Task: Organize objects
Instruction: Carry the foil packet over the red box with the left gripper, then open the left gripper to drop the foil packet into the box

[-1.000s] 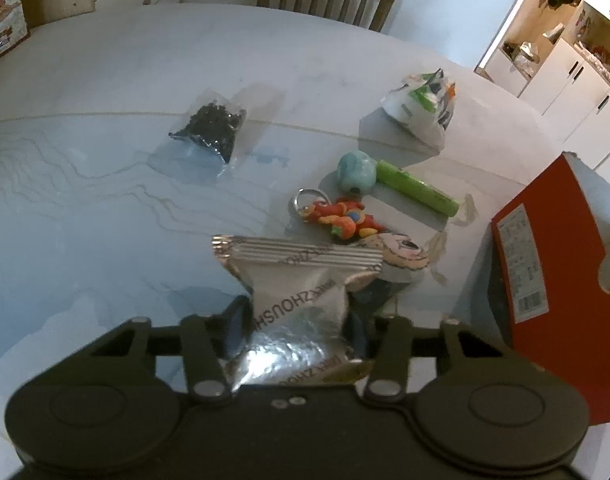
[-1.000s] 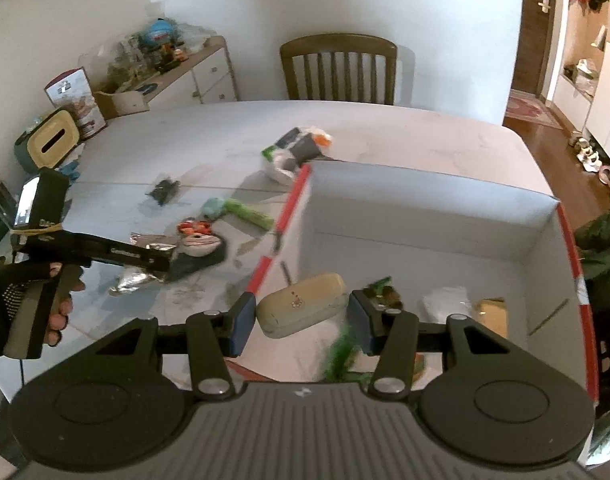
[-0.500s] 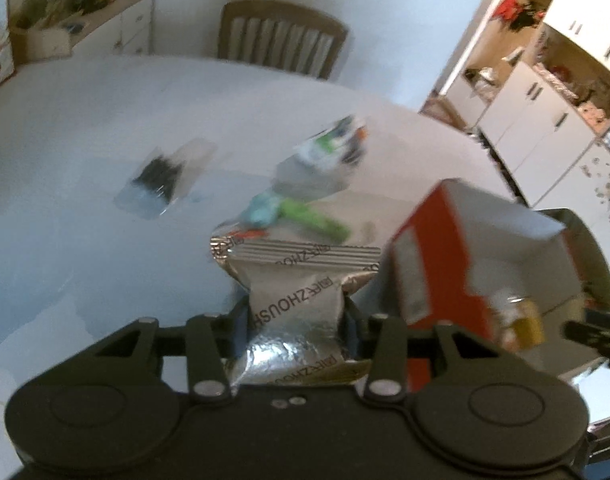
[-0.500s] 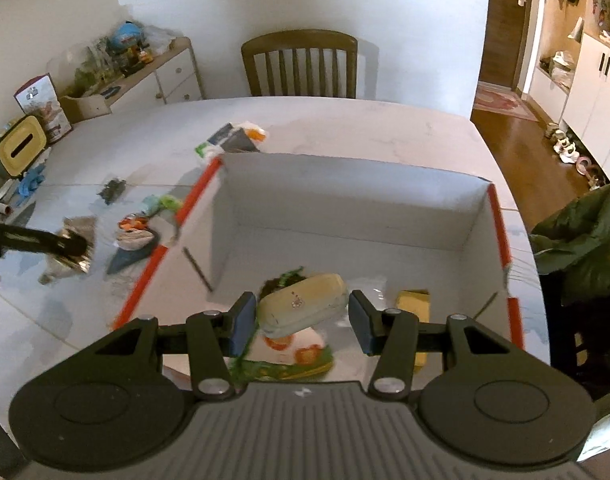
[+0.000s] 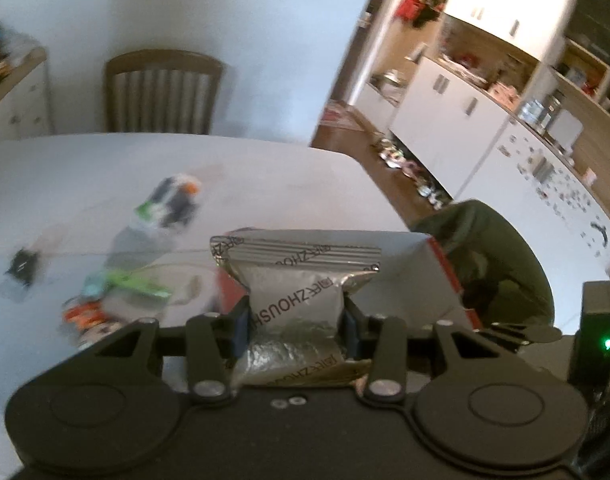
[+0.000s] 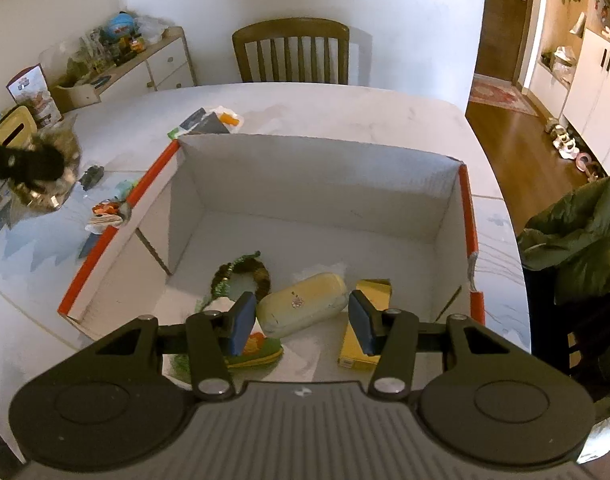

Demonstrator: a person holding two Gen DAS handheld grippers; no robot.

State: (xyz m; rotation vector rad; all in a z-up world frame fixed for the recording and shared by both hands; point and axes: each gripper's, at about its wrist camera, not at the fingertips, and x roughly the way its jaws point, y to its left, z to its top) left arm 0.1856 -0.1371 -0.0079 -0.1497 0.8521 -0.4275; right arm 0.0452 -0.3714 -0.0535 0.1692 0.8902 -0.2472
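The left tongs (image 5: 296,316) hold the silver foil packet (image 5: 295,280) pinched at its waist between both pads, and over the last second they have lifted it off the bench (image 5: 265,172) and swung it toward the red-edged cardboard box (image 6: 317,184), whose rim now shows right behind the packet. The right tongs (image 6: 299,322) hover inside the box at middling width; the cream glasses case (image 6: 303,310) lies between them, but the pads look clear of its ends, so it seems released among the yellow box (image 6: 365,320) and green items. One thing looks delivered, and the packet is probably next; several small items wait outside on the bench.
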